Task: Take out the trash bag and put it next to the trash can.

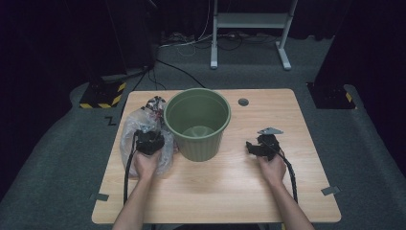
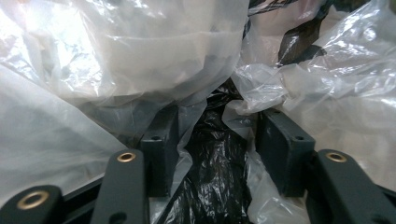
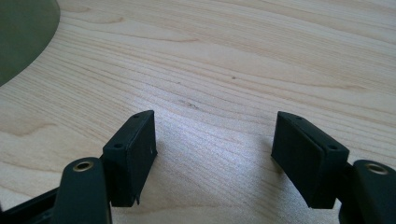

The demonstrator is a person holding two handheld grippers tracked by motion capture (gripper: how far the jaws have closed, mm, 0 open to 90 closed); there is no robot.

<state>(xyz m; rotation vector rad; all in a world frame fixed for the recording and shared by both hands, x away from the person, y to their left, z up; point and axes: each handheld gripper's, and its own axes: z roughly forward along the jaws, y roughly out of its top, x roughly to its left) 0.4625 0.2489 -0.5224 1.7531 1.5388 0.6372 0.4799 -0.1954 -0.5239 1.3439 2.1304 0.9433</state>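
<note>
Hemmed in on every side of the left gripper [image 2: 212,140] by crumpled clear plastic bag [image 2: 84,93], with folds between the parted jaws. Just right of it, blocked by the green bucket [image 1: 197,122]. Ahead of and between the spread jaws of the right gripper [image 3: 215,154], open bare table [image 3: 243,60]; bucket wall far left.

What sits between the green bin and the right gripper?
Nothing: bare wooden table lies between the green bin and the right gripper, seen in the high view.
</note>
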